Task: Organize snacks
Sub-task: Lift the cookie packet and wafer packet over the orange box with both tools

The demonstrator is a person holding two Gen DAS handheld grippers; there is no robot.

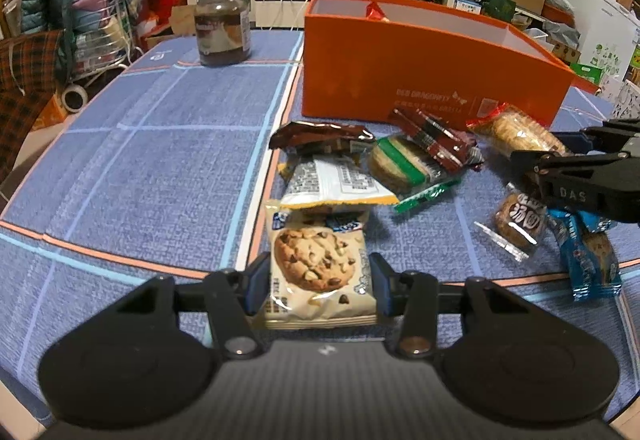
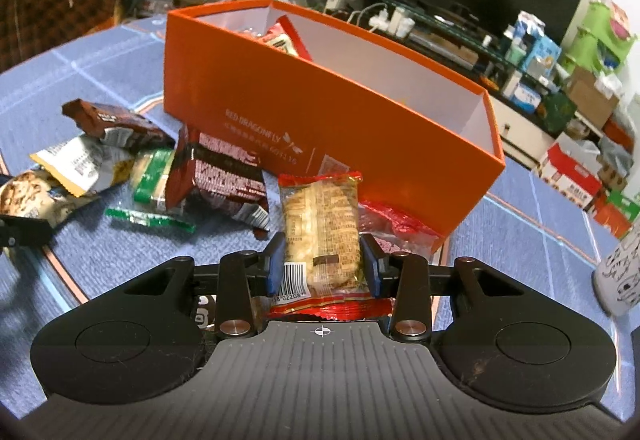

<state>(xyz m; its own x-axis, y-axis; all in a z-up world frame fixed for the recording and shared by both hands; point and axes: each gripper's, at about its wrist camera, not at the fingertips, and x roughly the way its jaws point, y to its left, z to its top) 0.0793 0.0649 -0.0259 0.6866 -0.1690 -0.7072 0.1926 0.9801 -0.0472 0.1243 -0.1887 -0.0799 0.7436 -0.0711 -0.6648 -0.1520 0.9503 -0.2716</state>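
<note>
1. Nearest, the left gripper (image 1: 318,282) is clamped on a chocolate-chip cookie packet (image 1: 318,268), pinched across its width, likely for carrying.
2. Likewise the right gripper (image 2: 323,264) squeezes a red-edged biscuit packet (image 2: 320,232) by its sides.
3. Beyond, loose snacks lie heaped on the blue tablecloth (image 1: 160,144), among them a green-banded cracker pack (image 1: 400,164).
4. Farthest, the orange box (image 2: 320,132) stands open, already holding a red packet (image 2: 286,36), presumably where the rest belong.
</note>
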